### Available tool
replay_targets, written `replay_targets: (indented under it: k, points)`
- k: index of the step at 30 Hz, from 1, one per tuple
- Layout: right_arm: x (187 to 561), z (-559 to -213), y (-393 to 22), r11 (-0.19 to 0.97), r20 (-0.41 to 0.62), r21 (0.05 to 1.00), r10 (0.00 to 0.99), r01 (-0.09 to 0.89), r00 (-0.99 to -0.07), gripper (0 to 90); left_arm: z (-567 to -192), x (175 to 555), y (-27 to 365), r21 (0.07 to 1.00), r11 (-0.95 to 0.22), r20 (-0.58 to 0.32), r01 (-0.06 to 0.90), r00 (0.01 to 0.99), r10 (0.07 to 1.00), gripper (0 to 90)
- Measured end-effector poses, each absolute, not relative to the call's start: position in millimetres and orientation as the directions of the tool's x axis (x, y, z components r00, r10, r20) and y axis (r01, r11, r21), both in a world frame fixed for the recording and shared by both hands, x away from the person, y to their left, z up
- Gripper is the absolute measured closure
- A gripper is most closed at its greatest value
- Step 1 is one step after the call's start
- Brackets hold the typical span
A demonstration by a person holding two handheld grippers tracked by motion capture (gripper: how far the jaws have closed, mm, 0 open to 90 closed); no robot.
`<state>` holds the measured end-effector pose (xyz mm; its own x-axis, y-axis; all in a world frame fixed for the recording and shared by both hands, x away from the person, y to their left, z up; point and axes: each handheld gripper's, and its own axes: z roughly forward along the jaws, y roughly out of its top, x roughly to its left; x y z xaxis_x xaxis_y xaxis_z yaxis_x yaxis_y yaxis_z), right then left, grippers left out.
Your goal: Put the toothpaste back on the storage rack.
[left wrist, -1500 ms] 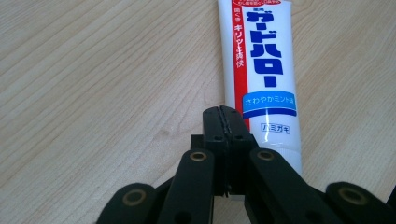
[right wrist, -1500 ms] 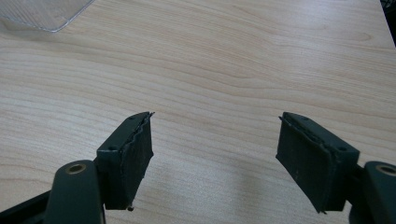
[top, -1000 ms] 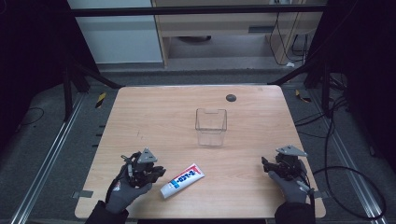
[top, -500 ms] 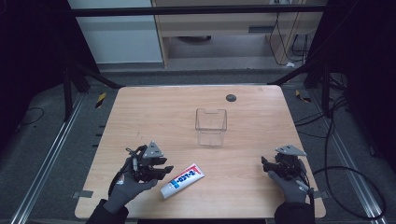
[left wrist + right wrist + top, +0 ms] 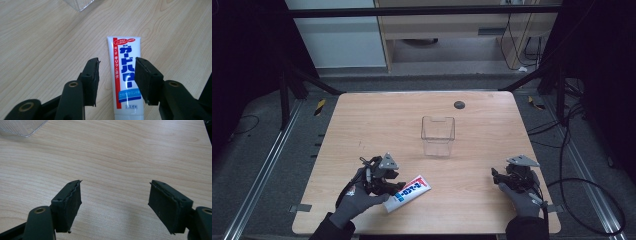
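A white toothpaste tube (image 5: 407, 192) with blue lettering and a red stripe lies flat on the wooden table (image 5: 377, 120), near the front edge on the person's left side, set at a slant with its flat crimped end pointing toward the middle of the table. The left hand-held gripper (image 5: 398, 186) sits just beside the tube's lower end in the high view, carried in a grey-gloved hand (image 5: 357, 196). In the left gripper view the same tube (image 5: 127, 75) runs lengthwise up between the two black jaws of the left hand-held gripper (image 5: 116, 80); the jaws have just been opening and stand moderately wide, one on each side of the tube, with the pads not pressing on it, so the tube rests on the wood unheld. A clear plastic box (image 5: 438, 135) stands upright near the middle of the table, apart from the tube, and a small dark round spot (image 5: 459, 104) lies beyond it toward the far edge. The right hand-held gripper (image 5: 500, 178) is at the front right of the table, well apart from the tube; in the right gripper view its jaws (image 5: 115, 205) are spread wide over bare wood with nothing between them.
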<state>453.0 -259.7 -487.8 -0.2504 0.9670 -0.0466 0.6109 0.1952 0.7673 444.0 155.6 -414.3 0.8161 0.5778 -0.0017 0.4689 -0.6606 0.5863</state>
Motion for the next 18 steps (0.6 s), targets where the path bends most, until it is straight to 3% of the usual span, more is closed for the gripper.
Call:
replay_targets:
  k: [18]
  points:
    - [454,-489,-259,0.199,-0.045,0.764,0.965,0.614,-0.257,25.4,-441,451,124,0.488,-0.727,-0.011,0.483,0.837,0.548,48.4]
